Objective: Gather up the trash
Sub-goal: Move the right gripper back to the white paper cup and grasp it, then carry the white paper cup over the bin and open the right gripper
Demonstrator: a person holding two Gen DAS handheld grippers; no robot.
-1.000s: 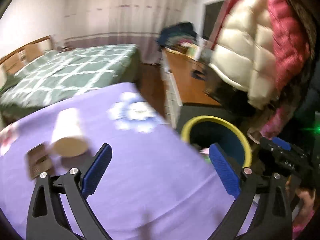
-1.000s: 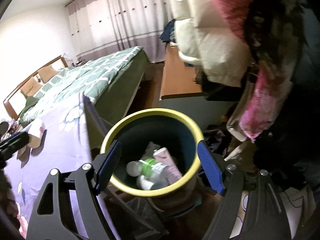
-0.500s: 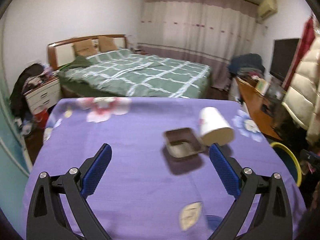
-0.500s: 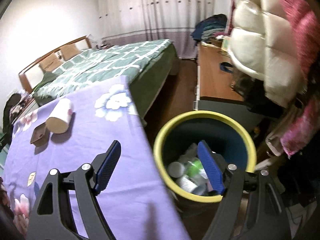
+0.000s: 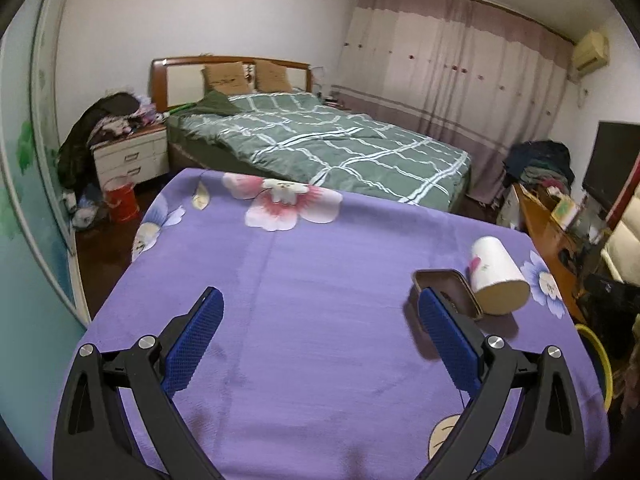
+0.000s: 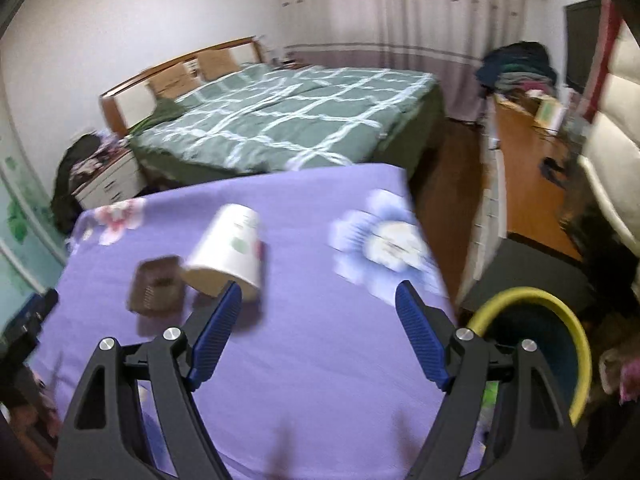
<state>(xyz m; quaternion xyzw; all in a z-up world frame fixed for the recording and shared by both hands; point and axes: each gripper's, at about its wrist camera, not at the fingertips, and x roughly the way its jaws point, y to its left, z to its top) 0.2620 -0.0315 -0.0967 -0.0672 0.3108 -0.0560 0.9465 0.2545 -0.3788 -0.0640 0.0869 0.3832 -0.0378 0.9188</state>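
1. My left gripper [image 5: 316, 344] hangs over the purple flowered tablecloth [image 5: 304, 280] with its jaws spread wide and nothing between them; my right gripper [image 6: 318, 326] is likewise spread and empty

2. Two pieces of trash remain on the cloth: a white paper cup [image 5: 498, 282] lying on its side, mouth toward the camera, and a shallow brown tray [image 5: 446, 292] touching it. In the left wrist view they sit at right centre, just beyond my right-hand fingertip; in the right wrist view, which is blurred, the cup [image 6: 226, 254] and tray [image 6: 158, 284] sit left of centre

3. The yellow-rimmed trash bin [image 6: 560, 336] stands off the table's edge, lower right in the right wrist view, a sliver of rim at the far right edge in the left view [image 5: 598, 354]

4. Handling, my guess: the cup looks light and thin-walled, likely to roll and to crush. I'd pinch across the body nearer the stiffer base, gently

5. The tray looks light, shallow, probably thin plastic that flexes. Best hold is one finger inside, one outside a side wall, since a flat pinch has nothing to bite

6. Whether either holds residue I cannot tell
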